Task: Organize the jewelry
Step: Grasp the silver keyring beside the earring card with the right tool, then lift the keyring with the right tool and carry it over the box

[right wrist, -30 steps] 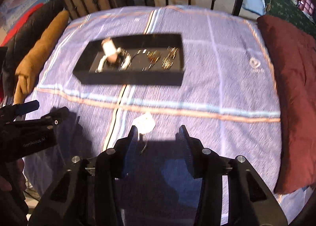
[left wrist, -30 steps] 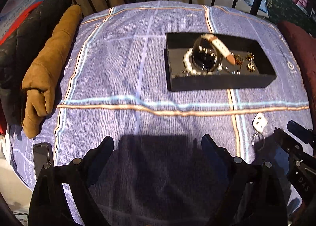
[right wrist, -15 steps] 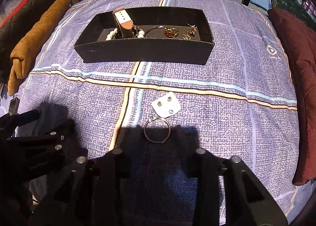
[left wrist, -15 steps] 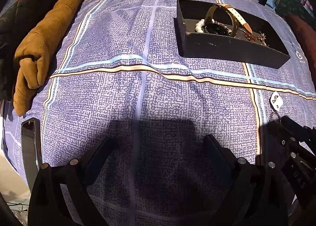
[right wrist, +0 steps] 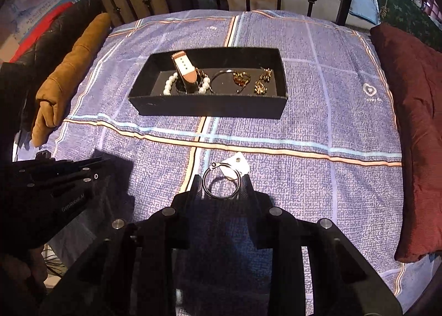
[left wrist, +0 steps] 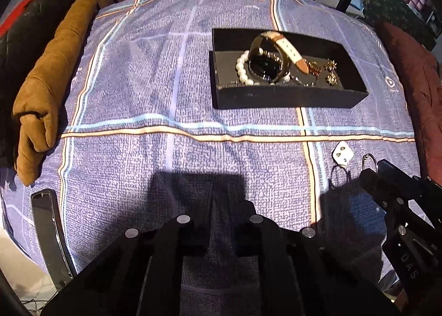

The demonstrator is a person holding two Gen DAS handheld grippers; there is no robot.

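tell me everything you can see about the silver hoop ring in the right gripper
The hoop ring is a thin, shiny, silver-coloured metal loop, nearly a full circle, with a small bead at its top left. It stands roughly upright, facing the camera, clamped at its two sides between the fingers of the right gripper. It looks raised off the blue checked bedspread, casting a ring-shaped shadow there in the left wrist view. Just behind it lies a white earring card.

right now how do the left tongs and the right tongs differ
The left tongs have just closed and are shut with nothing between them; the right tongs are shut on the silver hoop, holding it by its sides. The left tongs hang over bare blue bedspread; the right tongs hang just short of the white earring card. Both are black and point steeply down at the bed.
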